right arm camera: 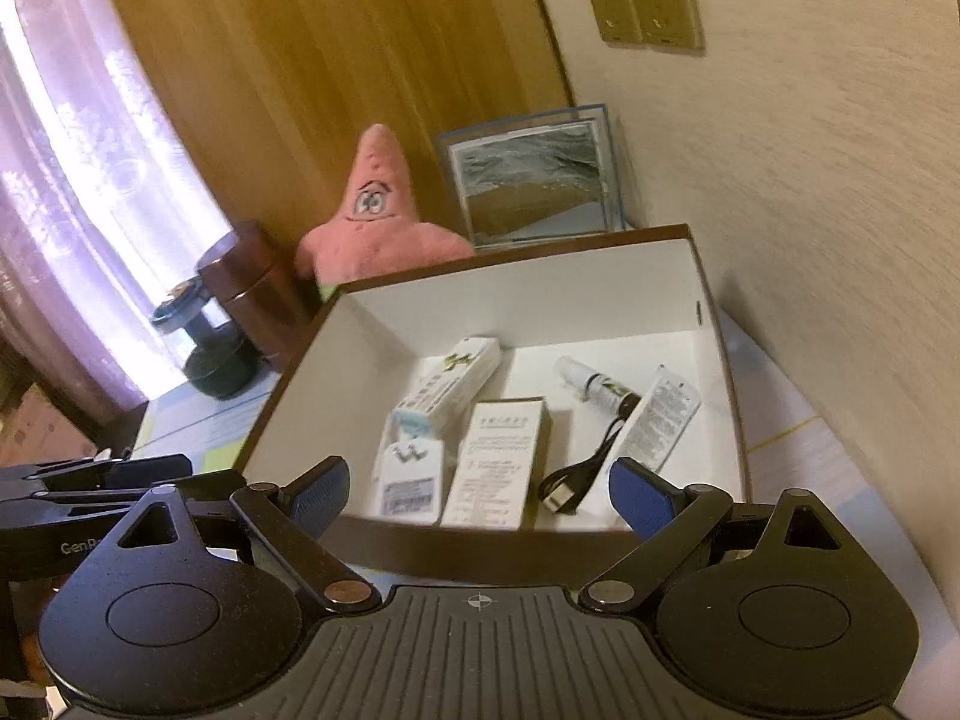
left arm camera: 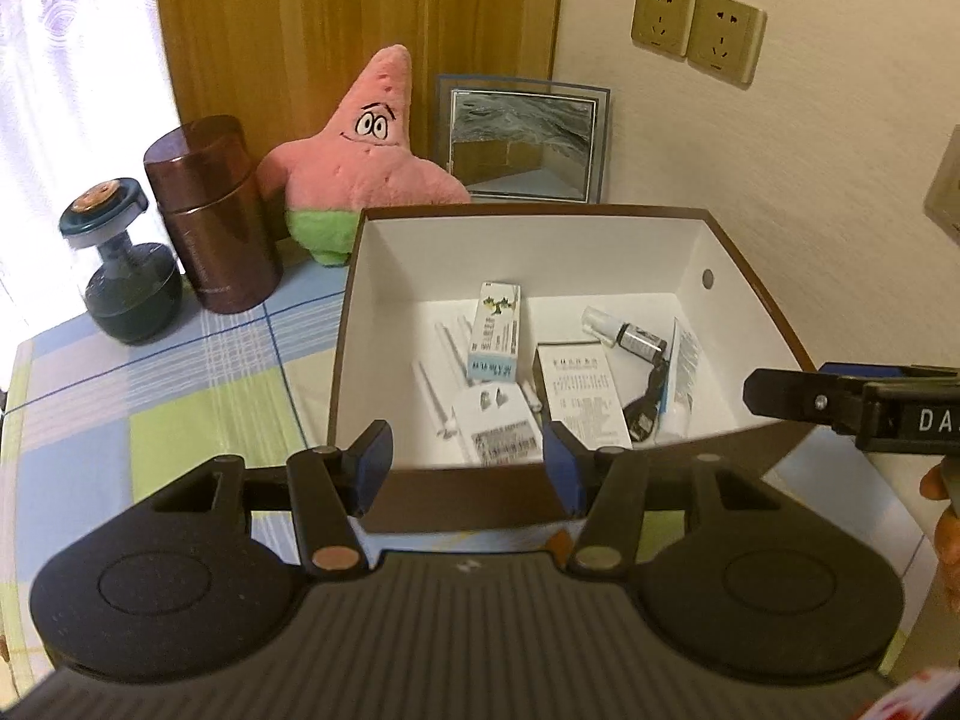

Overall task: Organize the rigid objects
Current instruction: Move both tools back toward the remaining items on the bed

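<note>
Left wrist: left gripper (left arm camera: 468,465) jaws apart, empty, above box (left arm camera: 540,219) rim. Right gripper (right arm camera: 480,489) wide open, empty.

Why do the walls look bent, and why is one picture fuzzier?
Both wrist views use fisheye lenses that bow the wooden panel and box; the right wrist view is softly motion-blurred; in the left wrist view, the bright curtain washes out its corner.

An open brown box (left arm camera: 768,312) with white inside walls holds small cartons (left arm camera: 493,330) lying flat, a white adapter (left arm camera: 501,426), a little spray bottle (left arm camera: 624,330), a coiled black cable (left arm camera: 651,396) and a sachet (left arm camera: 684,360) at right.
</note>
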Available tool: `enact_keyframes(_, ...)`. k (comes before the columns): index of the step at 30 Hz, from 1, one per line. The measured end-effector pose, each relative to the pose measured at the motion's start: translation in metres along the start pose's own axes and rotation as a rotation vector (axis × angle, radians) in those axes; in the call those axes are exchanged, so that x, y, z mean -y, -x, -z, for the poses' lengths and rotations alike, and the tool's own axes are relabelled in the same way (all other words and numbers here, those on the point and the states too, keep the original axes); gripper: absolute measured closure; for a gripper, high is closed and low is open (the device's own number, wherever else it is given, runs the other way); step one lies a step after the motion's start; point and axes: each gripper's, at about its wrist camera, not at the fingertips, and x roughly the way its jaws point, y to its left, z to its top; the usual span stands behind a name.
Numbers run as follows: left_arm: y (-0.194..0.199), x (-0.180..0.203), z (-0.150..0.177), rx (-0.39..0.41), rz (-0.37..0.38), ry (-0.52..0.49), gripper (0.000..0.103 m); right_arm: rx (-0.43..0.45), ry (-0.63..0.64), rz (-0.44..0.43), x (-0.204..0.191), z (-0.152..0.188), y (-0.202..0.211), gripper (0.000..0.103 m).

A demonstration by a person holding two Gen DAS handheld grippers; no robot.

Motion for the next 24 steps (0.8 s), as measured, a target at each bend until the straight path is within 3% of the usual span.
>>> enact_keyframes(24,0.066,-0.041,0.101,-0.064,-0.016,0.083,0.051,-0.092,0.101,-0.021,-0.059,0.089,0.027,0.012)
